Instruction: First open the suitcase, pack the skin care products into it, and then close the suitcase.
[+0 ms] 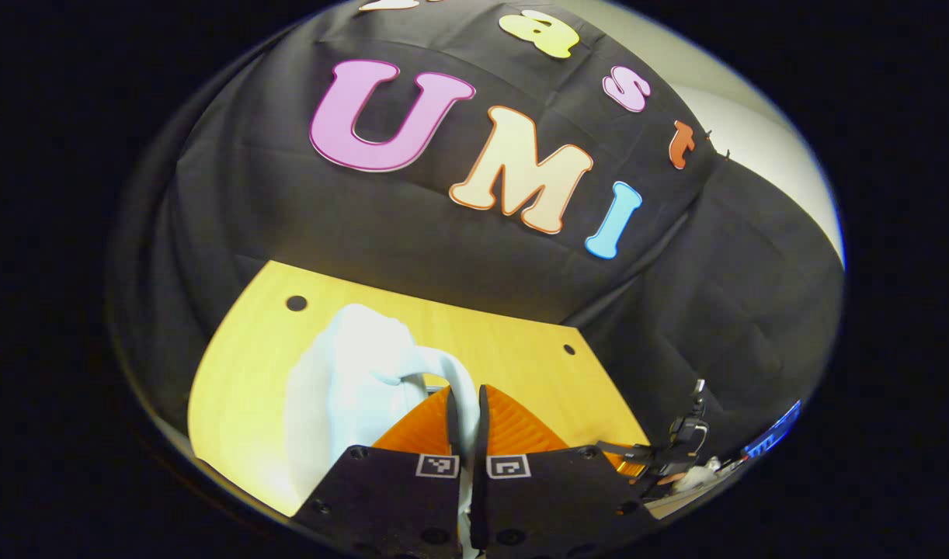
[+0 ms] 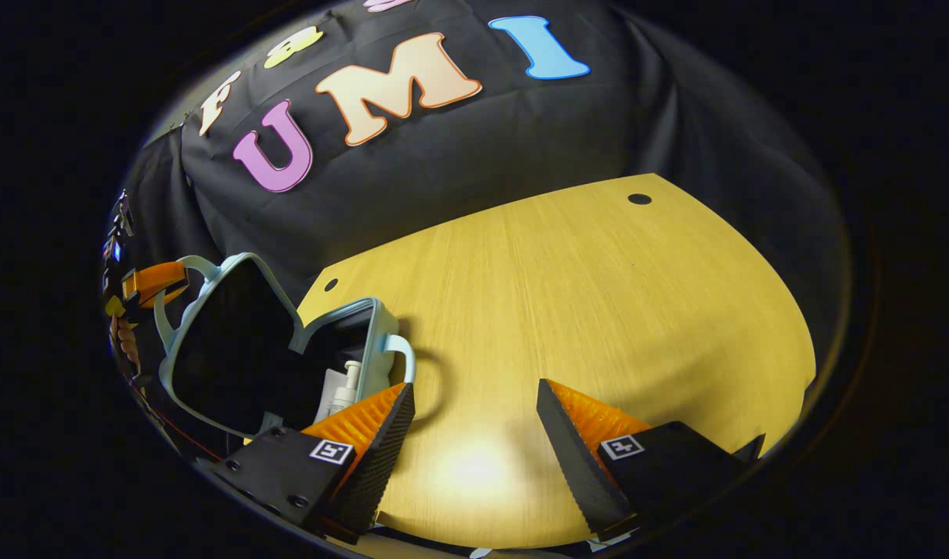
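The pale blue suitcase (image 2: 377,326) stands open at the table's left, its lid (image 2: 269,272) tilted up and its inside dark. A white pump bottle (image 2: 342,388) lies in the lower half. My left gripper (image 1: 465,411) is shut on the thin curved handle (image 1: 443,365) of the lid (image 1: 358,373), seen from its pale outer side. In the right gripper view that same left gripper (image 2: 152,283) sits at the lid's top handle. My right gripper (image 2: 474,388) is open above bare table, just right of the suitcase, with nothing between its fingers.
The wooden table (image 2: 599,295) spreads wide to the right of the suitcase, with small round holes (image 2: 639,199) near its far edge. Black cloth walls close the booth behind it. In the left gripper view the right gripper (image 1: 661,458) shows low at the right.
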`<state>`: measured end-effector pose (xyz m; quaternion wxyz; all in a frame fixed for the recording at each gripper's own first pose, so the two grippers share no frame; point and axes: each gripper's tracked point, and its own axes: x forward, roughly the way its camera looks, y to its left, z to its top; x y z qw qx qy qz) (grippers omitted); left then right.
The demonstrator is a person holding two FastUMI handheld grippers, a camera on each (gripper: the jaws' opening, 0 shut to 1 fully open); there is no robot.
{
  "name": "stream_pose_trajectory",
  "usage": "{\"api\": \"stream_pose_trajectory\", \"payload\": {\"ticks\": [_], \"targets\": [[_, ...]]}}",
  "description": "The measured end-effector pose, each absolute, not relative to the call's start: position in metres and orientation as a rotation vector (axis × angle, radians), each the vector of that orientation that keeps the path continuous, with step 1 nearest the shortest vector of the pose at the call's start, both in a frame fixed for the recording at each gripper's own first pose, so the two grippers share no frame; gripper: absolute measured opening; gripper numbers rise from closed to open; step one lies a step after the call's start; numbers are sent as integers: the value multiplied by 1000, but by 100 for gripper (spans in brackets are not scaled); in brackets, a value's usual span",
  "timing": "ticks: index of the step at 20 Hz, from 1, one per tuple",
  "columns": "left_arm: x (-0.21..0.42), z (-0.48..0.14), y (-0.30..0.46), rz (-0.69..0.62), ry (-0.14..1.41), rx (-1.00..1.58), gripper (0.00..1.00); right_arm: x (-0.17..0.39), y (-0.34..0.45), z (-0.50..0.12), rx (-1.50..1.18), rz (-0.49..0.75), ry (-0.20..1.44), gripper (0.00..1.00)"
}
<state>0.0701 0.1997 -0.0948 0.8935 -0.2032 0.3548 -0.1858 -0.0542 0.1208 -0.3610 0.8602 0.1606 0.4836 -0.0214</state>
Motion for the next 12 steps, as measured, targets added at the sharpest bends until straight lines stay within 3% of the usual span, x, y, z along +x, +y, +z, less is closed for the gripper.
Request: {"api": "stream_pose_trajectory", "payload": {"ticks": [6, 12], "targets": [[67, -147, 127, -452, 838, -419, 0, -68, 76, -355, 322, -101, 1016, 97], [55, -215, 75, -439, 961, -383, 0, -77, 45, -351, 308, -142, 1022, 99]]}}
